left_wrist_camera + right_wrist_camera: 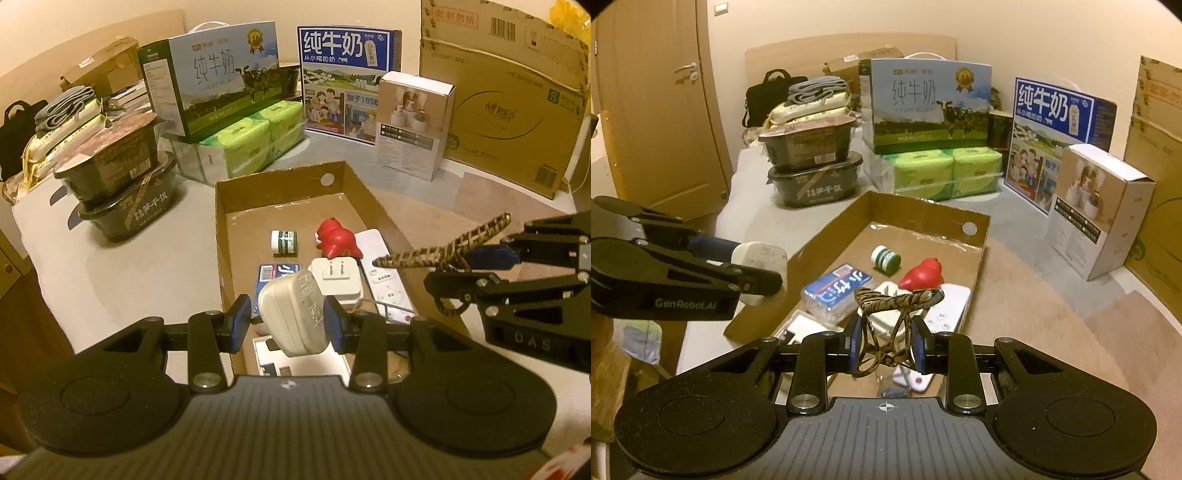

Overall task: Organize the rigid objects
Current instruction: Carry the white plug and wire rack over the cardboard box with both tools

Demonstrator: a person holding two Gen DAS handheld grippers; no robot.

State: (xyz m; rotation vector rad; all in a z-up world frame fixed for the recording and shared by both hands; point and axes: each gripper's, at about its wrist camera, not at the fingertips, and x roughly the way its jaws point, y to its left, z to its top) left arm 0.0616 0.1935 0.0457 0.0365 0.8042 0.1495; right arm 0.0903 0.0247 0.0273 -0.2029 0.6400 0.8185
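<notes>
My left gripper (288, 319) is shut on a white charger plug (293, 315) and holds it above the near end of the shallow cardboard tray (236, 192); the plug also shows in the right wrist view (759, 271). My right gripper (884, 341) is shut on a leopard-pattern hair claw clip (894, 317), held over the tray's near right edge; the clip also shows in the left wrist view (439, 253). In the tray lie a red toy (336, 242), a small green jar (283, 242), a white adapter (338, 282), a white power strip (384, 280) and a blue tissue pack (836, 290).
Stacked black food bowls (122, 192) stand left of the tray. Milk cartons (221, 85), green tissue packs (251, 144), a white box (413, 125) and a big cardboard box (509, 110) line the back. A wooden door (661, 110) is at left.
</notes>
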